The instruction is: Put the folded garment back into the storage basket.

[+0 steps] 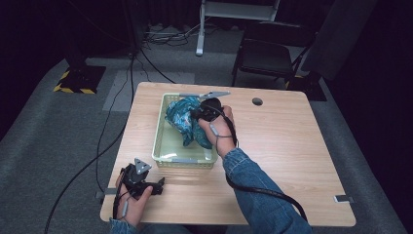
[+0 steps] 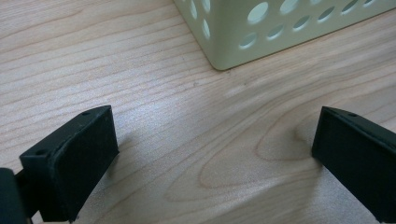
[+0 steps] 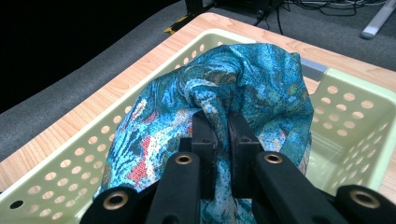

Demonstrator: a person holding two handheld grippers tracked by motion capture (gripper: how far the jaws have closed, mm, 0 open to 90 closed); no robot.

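Left claw [image 1: 158, 187]: released, jaws wide, resting low over the near-left counter [image 1: 272, 146], just short of the basket corner.
Right claw [image 3: 219, 123]: clenched on a gathered fold of the cloth.
Cloth [image 1: 182, 117]: blue patterned, hanging into the pale green perforated basket [image 1: 163, 141].
Handling: probably light, limp, prone to snagging; a bunched fold gives the surest hold.

Dark rm, grey carpet floor [image 1: 48, 126], folding chair [image 1: 268, 53], wood table [image 1: 287, 161], cables [image 1: 112, 112]
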